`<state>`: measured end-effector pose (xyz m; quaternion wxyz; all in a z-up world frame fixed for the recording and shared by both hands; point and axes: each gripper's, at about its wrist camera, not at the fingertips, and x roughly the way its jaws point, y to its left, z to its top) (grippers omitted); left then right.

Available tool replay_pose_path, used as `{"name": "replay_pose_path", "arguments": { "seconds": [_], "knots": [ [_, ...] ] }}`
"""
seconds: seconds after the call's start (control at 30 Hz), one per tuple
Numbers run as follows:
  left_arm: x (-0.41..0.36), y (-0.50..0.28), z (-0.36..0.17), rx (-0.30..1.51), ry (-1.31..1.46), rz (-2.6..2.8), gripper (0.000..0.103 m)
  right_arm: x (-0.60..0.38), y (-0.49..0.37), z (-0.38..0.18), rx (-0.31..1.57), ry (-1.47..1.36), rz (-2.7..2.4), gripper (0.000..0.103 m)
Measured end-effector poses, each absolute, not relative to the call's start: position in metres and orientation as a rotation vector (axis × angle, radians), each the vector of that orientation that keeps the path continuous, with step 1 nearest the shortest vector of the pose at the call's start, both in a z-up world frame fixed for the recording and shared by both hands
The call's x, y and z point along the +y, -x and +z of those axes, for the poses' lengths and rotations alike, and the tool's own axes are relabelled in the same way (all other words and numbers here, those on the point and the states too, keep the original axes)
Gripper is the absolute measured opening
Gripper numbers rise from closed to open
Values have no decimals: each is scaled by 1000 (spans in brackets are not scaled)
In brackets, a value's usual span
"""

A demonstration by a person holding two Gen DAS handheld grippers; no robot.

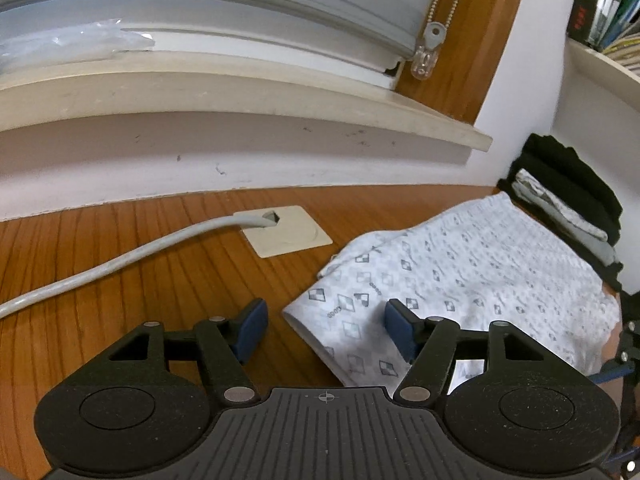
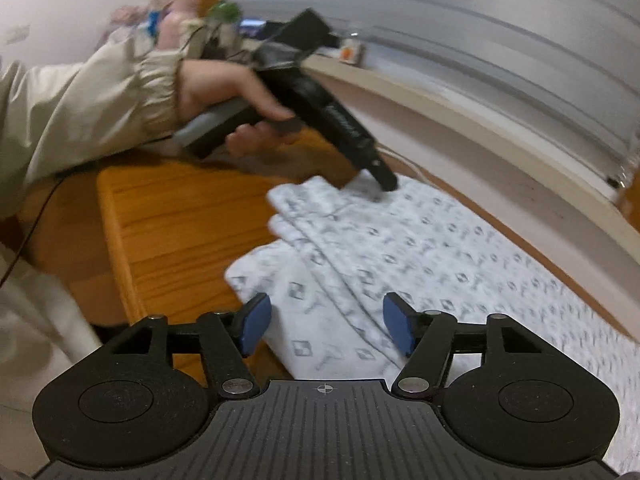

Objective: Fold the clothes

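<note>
Nearest the left wrist camera, the left gripper [image 1: 326, 330] stands with its jaws wide and nothing between the blue pads [image 1: 254, 330]; the near corner of the patterned white garment [image 1: 460, 280] lies on the wooden table [image 1: 120, 280] just beyond and under the right-hand pad, apparently untouched. From the right wrist view, the right gripper [image 2: 326, 328] is likewise wide apart and empty, hovering over the garment's near edge [image 2: 340, 320], where layered folds run away from the jaws. By the look of it, the garment has been folded at least once, lying flat with doubled edges, and neither gripper holds it. Another fold or a move to the stack probably remains. Farther off on the right, a stack of folded dark and grey clothes [image 1: 568, 204] sits against the wall, so part of the job seems done.
</note>
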<state>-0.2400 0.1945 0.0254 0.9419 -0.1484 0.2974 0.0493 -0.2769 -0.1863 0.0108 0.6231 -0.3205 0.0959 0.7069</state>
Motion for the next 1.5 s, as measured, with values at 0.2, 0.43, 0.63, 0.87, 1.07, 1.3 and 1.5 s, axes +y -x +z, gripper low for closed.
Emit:
{"name": "replay_pose_path", "arguments": {
  "seconds": [0.2,0.43,0.63,0.87,1.07,1.3,1.5],
  "knots": [
    [192,243,22,600,278,88,69,-172,268,20,198,767,1627,75],
    [188,245,22,601,265,80,69,-151,255,18,225,725,1668,69],
    [196,250,25,605,322,103,69,-144,253,17,254,734,1678,27],
    [204,279,29,535,469,162,69,-146,245,19,280,628,1608,14],
    [203,299,30,430,790,114,72,-154,214,40,360,374,1583,14],
    [192,293,14,364,1125,88,78,-155,185,47,404,229,1546,14],
    [188,271,-3,377,1284,100,81,-158,189,46,387,222,1554,14]
  ]
}}
